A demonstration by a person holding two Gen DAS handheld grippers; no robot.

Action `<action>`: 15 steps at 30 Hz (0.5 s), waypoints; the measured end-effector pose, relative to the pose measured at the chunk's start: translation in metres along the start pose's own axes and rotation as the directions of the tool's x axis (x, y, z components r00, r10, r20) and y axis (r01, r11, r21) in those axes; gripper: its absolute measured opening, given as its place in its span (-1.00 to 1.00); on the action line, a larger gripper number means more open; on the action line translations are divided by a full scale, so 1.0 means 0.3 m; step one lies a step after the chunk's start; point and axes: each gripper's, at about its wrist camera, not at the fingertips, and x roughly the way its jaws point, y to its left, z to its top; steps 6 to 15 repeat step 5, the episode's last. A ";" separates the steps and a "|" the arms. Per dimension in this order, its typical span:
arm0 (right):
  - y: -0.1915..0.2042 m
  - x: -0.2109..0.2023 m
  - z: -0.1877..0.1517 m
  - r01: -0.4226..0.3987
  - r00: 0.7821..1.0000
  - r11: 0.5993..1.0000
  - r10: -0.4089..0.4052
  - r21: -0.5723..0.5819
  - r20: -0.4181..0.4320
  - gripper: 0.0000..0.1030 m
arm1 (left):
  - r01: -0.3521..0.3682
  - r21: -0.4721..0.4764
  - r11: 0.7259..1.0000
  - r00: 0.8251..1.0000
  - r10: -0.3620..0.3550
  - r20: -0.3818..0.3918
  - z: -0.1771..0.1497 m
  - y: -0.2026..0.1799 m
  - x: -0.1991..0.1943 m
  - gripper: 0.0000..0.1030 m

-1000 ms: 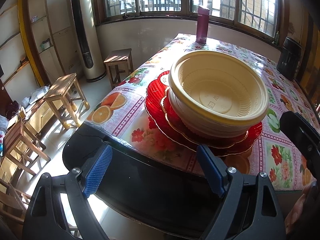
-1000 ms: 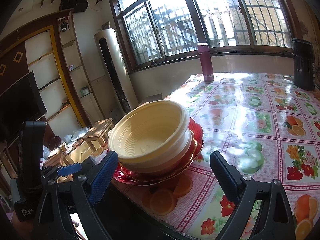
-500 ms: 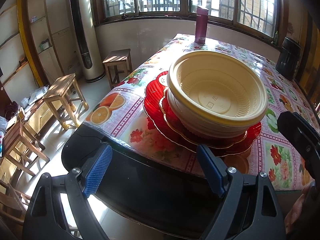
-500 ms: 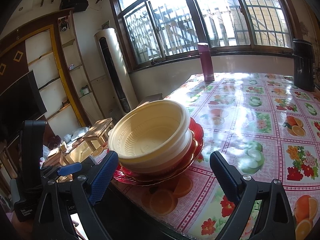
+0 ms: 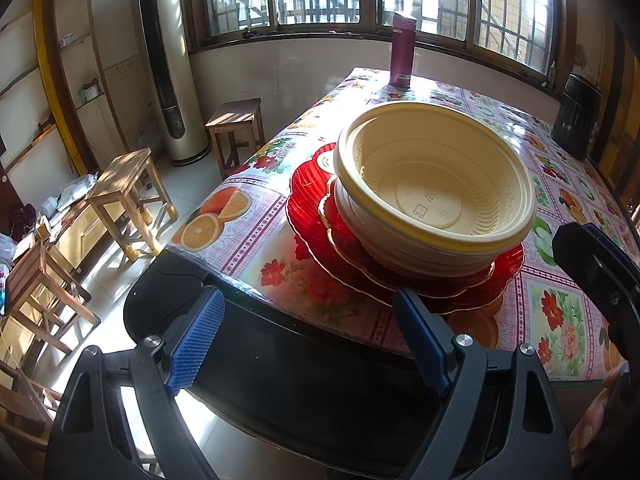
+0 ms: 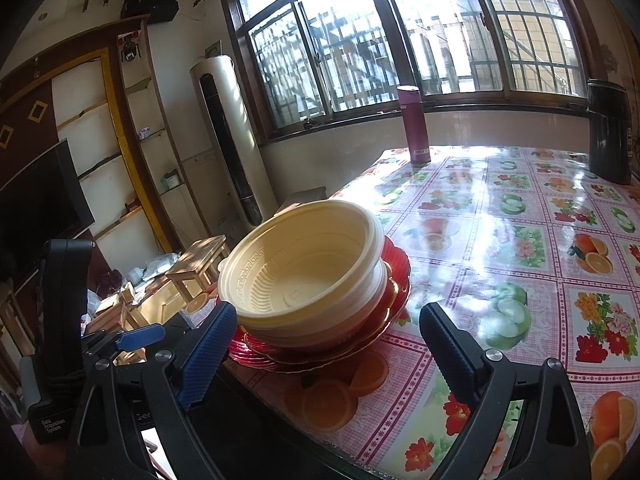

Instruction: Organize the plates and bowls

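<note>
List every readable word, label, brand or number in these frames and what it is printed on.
"Data Acquisition System": white print on the left gripper's handle, seen in the right wrist view.
"KRK": black bag on top of the cabinet; faint.
Moulded marks in the top cream bowl: too blurred to read.
Maroon bottle label: unreadable.

Maroon flask (image 5: 402,53) upright near window; black canister (image 5: 576,117) far corner; wooden stools (image 5: 124,192) on floor.

The bowls (image 5: 436,196) sit nested on the plates (image 5: 312,216), near the table's (image 5: 560,320) corner. A flask (image 5: 402,54) stands behind them at the far edge, a canister (image 5: 576,122), perhaps a bin, to its right.
</note>
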 end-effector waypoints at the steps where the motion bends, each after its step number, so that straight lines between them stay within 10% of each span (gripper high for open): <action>1: 0.001 0.001 0.000 -0.001 1.000 1.000 0.001 -0.001 -0.001 0.83 | -0.002 0.002 1.000 1.000 0.002 0.002 0.001 -0.001 0.000 0.69; 15: 0.000 0.001 0.000 -0.002 1.000 1.000 0.002 0.000 -0.001 0.83 | -0.004 0.011 1.000 1.000 0.004 0.009 0.002 -0.004 -0.001 0.69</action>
